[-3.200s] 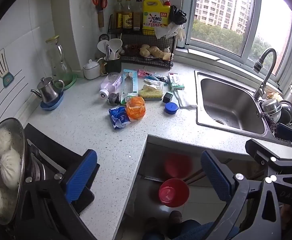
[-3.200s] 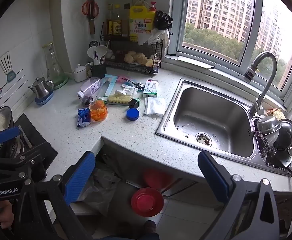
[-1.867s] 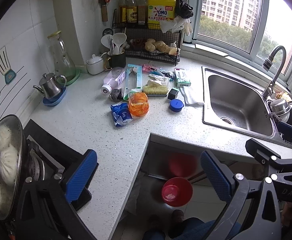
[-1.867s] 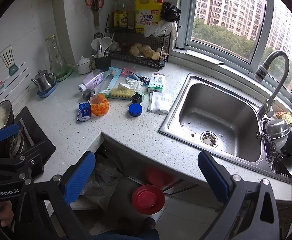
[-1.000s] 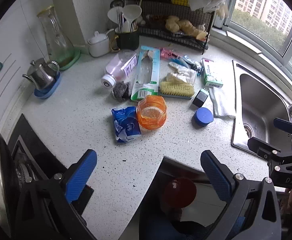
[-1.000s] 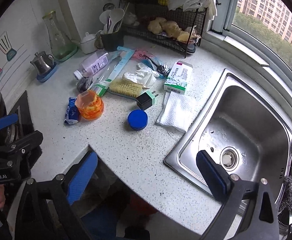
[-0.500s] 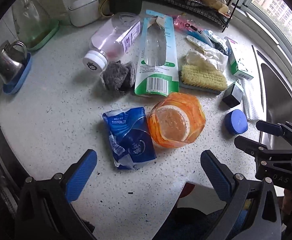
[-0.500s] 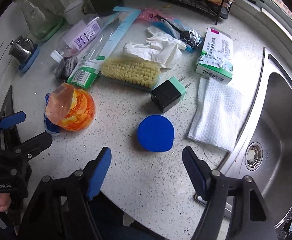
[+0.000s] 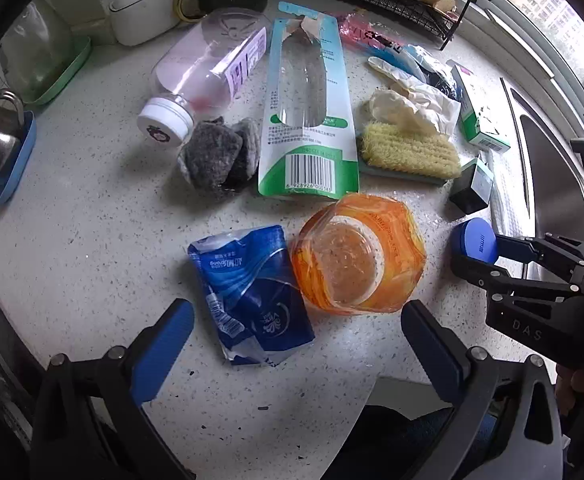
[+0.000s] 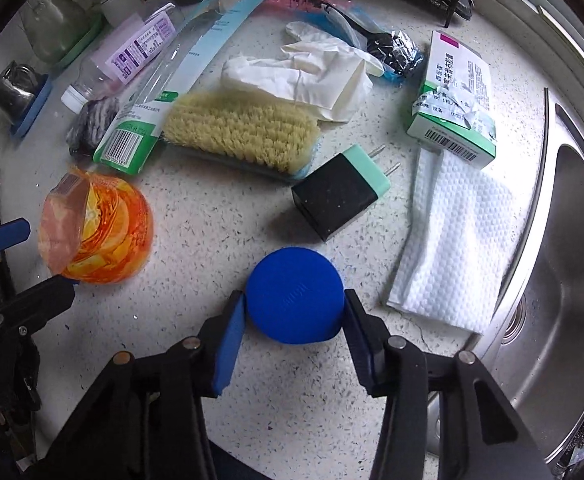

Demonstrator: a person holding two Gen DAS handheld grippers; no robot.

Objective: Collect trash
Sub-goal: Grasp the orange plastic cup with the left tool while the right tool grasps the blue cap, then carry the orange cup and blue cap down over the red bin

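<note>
My right gripper (image 10: 295,320) has its two blue pads against the sides of a round blue lid (image 10: 296,295) that lies on the speckled counter; the lid also shows in the left wrist view (image 9: 476,239). My left gripper (image 9: 292,336) is open, low over a crumpled blue tissue wrapper (image 9: 252,292) and an orange plastic cup (image 9: 357,254), which lie between its fingers. The orange cup also shows in the right wrist view (image 10: 96,228).
Around them lie a scrub brush (image 10: 240,132), a black plug adapter (image 10: 339,196), a white paper towel (image 10: 455,248), a green-white box (image 10: 457,100), white gloves (image 10: 311,72), a long green-white package (image 9: 309,108), a pink bottle (image 9: 208,72) and grey scouring pads (image 9: 218,154). The sink (image 10: 571,264) is at right.
Both grippers came down close to the counter. My right gripper narrowed and closed around the blue lid. My left gripper moved in over the blue wrapper and orange cup, still open.
</note>
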